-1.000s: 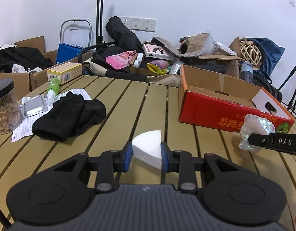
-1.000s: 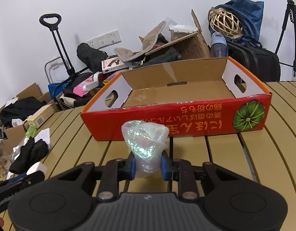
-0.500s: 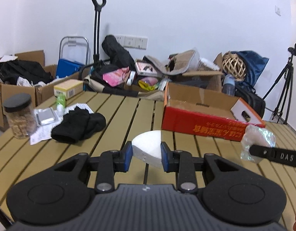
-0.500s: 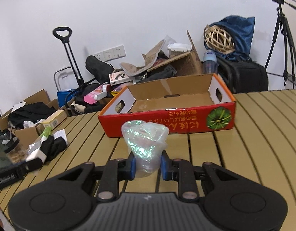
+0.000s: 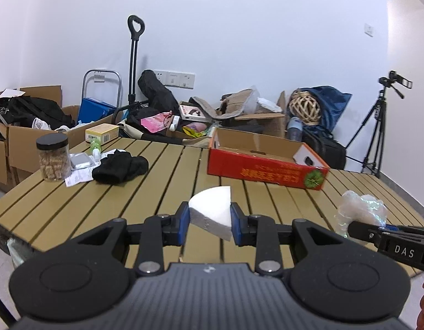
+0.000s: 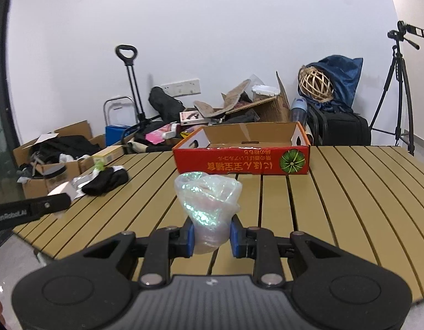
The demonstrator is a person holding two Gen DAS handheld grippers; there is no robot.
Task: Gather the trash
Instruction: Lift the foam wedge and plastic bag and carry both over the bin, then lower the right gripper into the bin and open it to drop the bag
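Left tongs (image 5: 209,224): clenched on a white foam wedge (image 5: 210,214), carried clear above the table (image 5: 162,192).
Right tongs (image 6: 211,235): clenched on a crumpled iridescent plastic wrapper (image 6: 209,203), likewise held aloft.
Change: over the last second both pairs have drawn back from the red cardboard tray (image 6: 242,162), which now sits well apart across the slats and looks empty.
Reading: both trash pieces are collected and in transit; the drop-off probably lies off the table, out of view.
Far left: black cloth (image 5: 119,166), jar (image 5: 53,156), untouched.
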